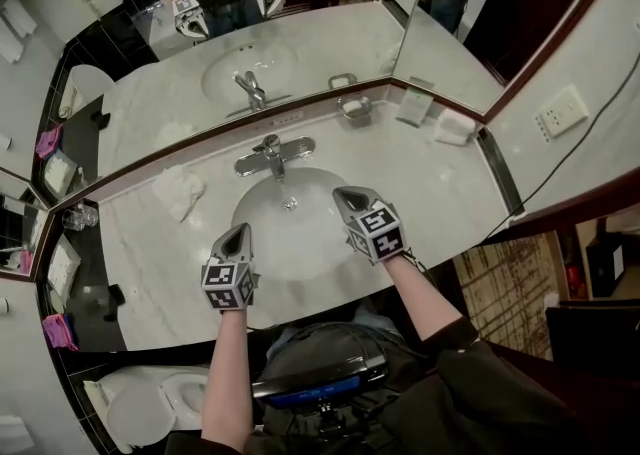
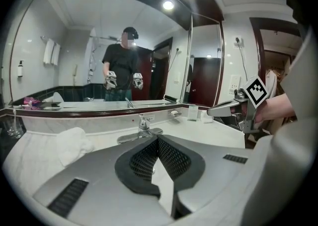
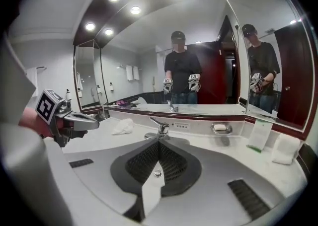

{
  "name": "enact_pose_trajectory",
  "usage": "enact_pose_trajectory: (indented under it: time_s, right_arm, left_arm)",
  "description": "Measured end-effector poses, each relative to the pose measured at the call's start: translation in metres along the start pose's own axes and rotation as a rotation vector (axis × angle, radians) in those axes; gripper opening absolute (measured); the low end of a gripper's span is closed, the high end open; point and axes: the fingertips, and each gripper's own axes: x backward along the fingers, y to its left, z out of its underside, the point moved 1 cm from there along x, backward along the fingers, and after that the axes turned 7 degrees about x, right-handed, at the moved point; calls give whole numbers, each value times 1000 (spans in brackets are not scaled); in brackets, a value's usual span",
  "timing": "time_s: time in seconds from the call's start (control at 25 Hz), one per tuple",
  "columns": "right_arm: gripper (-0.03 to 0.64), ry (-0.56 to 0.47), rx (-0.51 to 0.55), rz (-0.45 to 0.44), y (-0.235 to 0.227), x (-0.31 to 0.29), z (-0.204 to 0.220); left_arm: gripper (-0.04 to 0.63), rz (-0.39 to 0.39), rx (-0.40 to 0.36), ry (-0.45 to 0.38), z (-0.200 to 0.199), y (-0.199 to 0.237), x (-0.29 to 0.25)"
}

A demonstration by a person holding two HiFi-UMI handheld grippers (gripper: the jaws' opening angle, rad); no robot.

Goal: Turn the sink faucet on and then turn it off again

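Note:
The chrome single-lever faucet (image 1: pixel 272 155) stands at the back of the white oval sink (image 1: pixel 250 248) in the marble counter. Both grippers hover over the basin's front half, apart from the faucet. My left gripper (image 1: pixel 240 231) is shut and empty at the basin's left side. My right gripper (image 1: pixel 345 193) is shut and empty at the right side, slightly nearer the faucet. In the left gripper view the faucet (image 2: pixel 144 129) shows just beyond the closed left gripper (image 2: pixel 157 139). The right gripper view has the faucet (image 3: pixel 161 129) beyond the closed right gripper (image 3: pixel 158 143), with the drain (image 3: pixel 158 173) below. I cannot tell whether water runs.
A crumpled white towel (image 1: pixel 178 193) lies left of the faucet. A soap dish (image 1: pixel 353 108), a standing card (image 1: pixel 412 106) and a folded white cloth (image 1: pixel 455 126) sit at the back right by the mirror. Glasses (image 1: pixel 80 216) stand at the counter's left end. A toilet (image 1: pixel 150 408) is lower left.

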Motion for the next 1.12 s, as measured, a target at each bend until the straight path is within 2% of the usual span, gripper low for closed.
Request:
enact_pose_trajectory:
  time_s: [0.2, 0.52, 0.92, 1.12]
  right_arm:
    - [20, 16, -27, -3, 1, 1, 9]
    - [20, 35, -2, -19, 2, 0, 13]
    - [21, 35, -4, -38, 5, -3, 10]
    - [21, 44, -20, -38, 0, -8, 16]
  left_arm:
    - [2, 20, 5, 0, 5, -2, 2]
    - [2, 7, -11, -36, -3, -8, 4]
    - [2, 9, -48, -13, -5, -8, -9]
    - [108, 47, -107, 32, -10, -10, -32]
